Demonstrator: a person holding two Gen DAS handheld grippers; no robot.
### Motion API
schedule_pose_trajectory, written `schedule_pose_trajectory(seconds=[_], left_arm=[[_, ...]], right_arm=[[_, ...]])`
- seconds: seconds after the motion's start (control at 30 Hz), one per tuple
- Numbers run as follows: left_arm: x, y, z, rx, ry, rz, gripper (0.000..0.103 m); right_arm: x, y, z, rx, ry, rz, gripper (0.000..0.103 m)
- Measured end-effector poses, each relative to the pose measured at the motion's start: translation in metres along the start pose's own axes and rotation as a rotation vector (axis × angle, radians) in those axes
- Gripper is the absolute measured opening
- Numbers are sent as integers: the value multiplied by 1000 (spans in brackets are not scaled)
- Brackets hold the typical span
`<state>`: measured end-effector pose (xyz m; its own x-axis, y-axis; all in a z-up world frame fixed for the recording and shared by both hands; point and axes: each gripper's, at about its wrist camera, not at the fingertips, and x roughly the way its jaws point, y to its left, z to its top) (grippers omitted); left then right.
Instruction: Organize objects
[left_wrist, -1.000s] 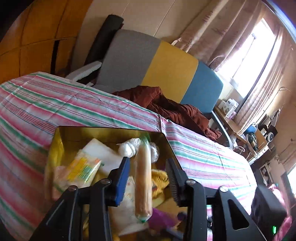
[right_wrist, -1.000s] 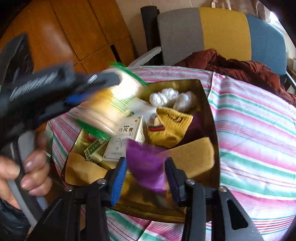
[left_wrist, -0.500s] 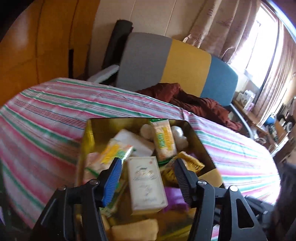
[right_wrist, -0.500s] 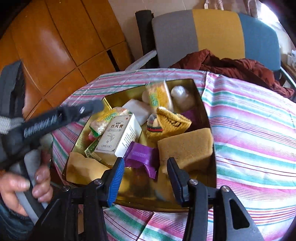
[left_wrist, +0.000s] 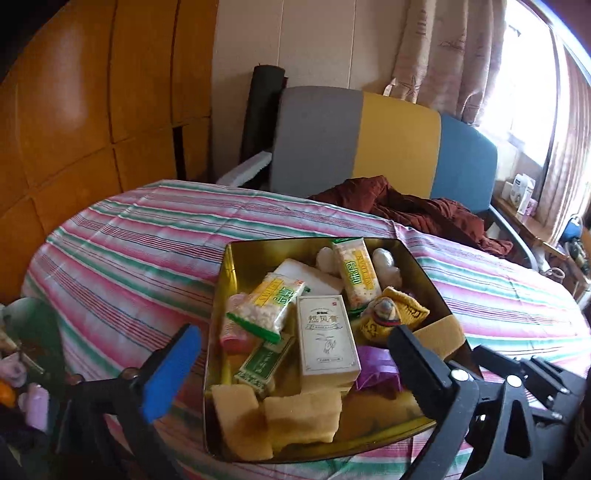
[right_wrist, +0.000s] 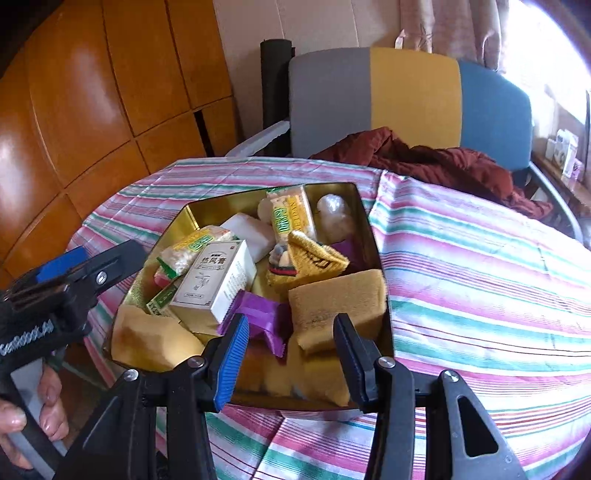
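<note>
Gone from between my left fingers is the long snack packet (left_wrist: 356, 275); a second ago I was carrying it over the tin (left_wrist: 424, 269), and now it is lying inside, leaning against the far wall beside the white wrapped balls (left_wrist: 386, 264). My left gripper (left_wrist: 291, 363) is pulling back to the near side of the tin, its jaws opening wide with nothing pressed between them. The purple wrapper (right_wrist: 260, 314) that was sitting between my right fingers a second ago is now resting loose in the tin, next to the white box (right_wrist: 216, 280).

My right gripper (right_wrist: 291, 350) is hovering over the tin's near rim, fingers narrow and holding nothing; the purple wrapper and a yellow sponge (right_wrist: 340, 302) are lying just beyond the tips. The tin is sitting on the striped cloth (right_wrist: 480, 258), packed almost to its rim.

To do this well, I am judging that I should be lifting my left fingers clear before swinging away, so they are not catching the rim or dragging the green-edged packet (left_wrist: 267, 306) out. Whatever goes in next wants a gentle release low over a gap, not a drop onto the heap.
</note>
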<state>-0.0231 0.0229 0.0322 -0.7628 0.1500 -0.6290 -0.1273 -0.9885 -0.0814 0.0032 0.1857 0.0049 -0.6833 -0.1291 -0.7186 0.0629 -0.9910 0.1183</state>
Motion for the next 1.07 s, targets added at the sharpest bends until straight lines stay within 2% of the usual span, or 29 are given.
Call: schedule_pose_trajectory(seconds=[0.23, 0.4, 0.53, 0.63, 1.07], left_arm=[[-8, -3, -11, 12, 6, 55, 103], [-12, 1, -14, -22, 7, 43, 103], [-13, -4, -14, -13, 4, 150, 103], [-12, -4, -18, -11, 11, 171, 103], [-10, -4, -24, -12, 19, 161, 103]], right_arm=[[-8, -2, -3, 0, -22, -37, 48], [-10, -2, -5, -7, -31, -65, 48], [-13, -1, -5, -17, -45, -80, 48], [-15, 0, -6, -20, -50, -80, 48], [-15, 2, -7, -32, -52, -83, 48]])
